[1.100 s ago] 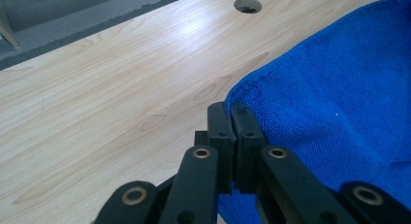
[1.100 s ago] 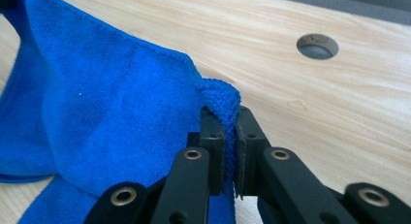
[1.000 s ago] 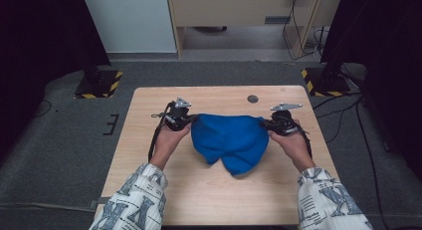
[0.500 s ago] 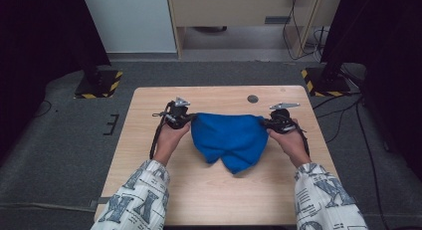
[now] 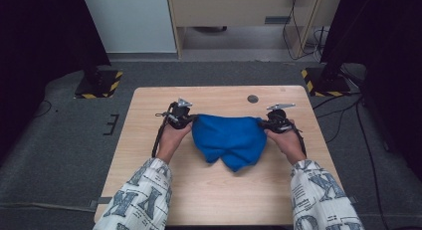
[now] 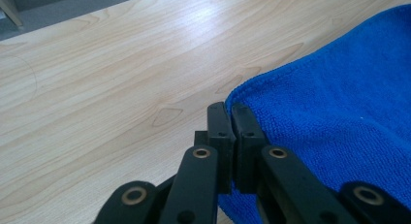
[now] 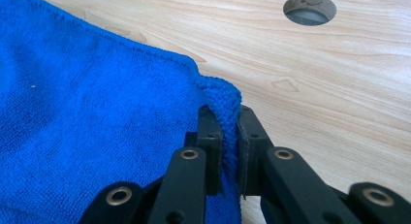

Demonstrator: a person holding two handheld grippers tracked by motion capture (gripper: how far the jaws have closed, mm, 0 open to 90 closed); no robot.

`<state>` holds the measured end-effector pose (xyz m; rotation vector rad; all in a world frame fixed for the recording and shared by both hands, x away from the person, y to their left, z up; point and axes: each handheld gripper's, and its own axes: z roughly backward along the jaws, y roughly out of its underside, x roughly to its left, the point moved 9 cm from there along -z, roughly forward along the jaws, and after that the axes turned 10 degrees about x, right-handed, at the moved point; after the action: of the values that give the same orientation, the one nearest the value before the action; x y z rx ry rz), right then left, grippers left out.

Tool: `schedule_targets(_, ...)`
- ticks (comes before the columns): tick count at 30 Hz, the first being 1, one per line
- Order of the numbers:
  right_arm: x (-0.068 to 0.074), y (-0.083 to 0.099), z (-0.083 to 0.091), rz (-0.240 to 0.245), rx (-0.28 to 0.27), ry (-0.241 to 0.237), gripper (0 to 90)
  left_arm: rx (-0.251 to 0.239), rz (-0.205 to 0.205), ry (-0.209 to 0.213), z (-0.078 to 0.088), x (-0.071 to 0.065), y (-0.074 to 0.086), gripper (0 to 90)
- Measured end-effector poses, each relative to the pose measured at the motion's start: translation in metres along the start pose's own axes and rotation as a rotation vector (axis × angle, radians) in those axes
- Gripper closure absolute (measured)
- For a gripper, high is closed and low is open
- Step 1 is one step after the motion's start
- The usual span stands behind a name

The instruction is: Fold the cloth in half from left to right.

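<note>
A blue cloth (image 5: pixel 230 140) hangs stretched between my two grippers over the wooden table (image 5: pixel 149 155), its lower part bunched on the tabletop. My left gripper (image 5: pixel 190 119) is shut on the cloth's left corner. In the left gripper view the jaws (image 6: pixel 231 118) stand pressed together at the hem of the cloth (image 6: pixel 339 117). My right gripper (image 5: pixel 263 123) is shut on the right corner. In the right gripper view a fold of the cloth (image 7: pixel 121 122) sits pinched between the fingertips (image 7: pixel 228 120).
A round cable hole (image 5: pixel 253 98) lies in the table behind the cloth, close to the right gripper (image 7: pixel 309 9). Two dark stands with yellow-black striped bases (image 5: pixel 99 84) (image 5: pixel 323 83) sit on the grey floor beyond the table's far corners. A cabinet stands at the back.
Both hands have sunk a little with the cloth still held between them. The right gripper has edged inward, so the cloth sags slightly more.
</note>
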<state>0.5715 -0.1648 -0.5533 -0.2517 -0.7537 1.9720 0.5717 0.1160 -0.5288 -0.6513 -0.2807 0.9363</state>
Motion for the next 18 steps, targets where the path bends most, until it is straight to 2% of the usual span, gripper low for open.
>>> schedule_targets(2,-0.001,0.000,0.000,0.000,0.002,0.009,77.1,0.004,0.003,-0.001,-0.001,0.000,0.001,86.2)
schedule_targets(3,-0.002,0.000,0.000,-0.002,0.000,0.019,72.0,0.001,0.006,-0.007,-0.001,0.001,0.000,82.3)
schedule_targets(5,-0.004,-0.002,0.001,-0.017,-0.012,0.029,56.3,-0.009,0.009,-0.011,-0.001,0.000,-0.001,65.4)
schedule_targets(7,-0.006,-0.002,0.003,-0.007,-0.016,0.050,47.1,-0.013,0.020,-0.020,0.001,0.002,-0.002,49.9)
schedule_targets(10,-0.005,-0.005,0.007,-0.015,-0.039,0.043,37.8,-0.030,0.033,-0.022,0.005,0.002,-0.004,40.8)
schedule_targets(18,-0.003,-0.008,0.013,-0.008,-0.063,0.062,20.9,-0.072,0.038,-0.032,0.019,-0.001,-0.009,35.8)
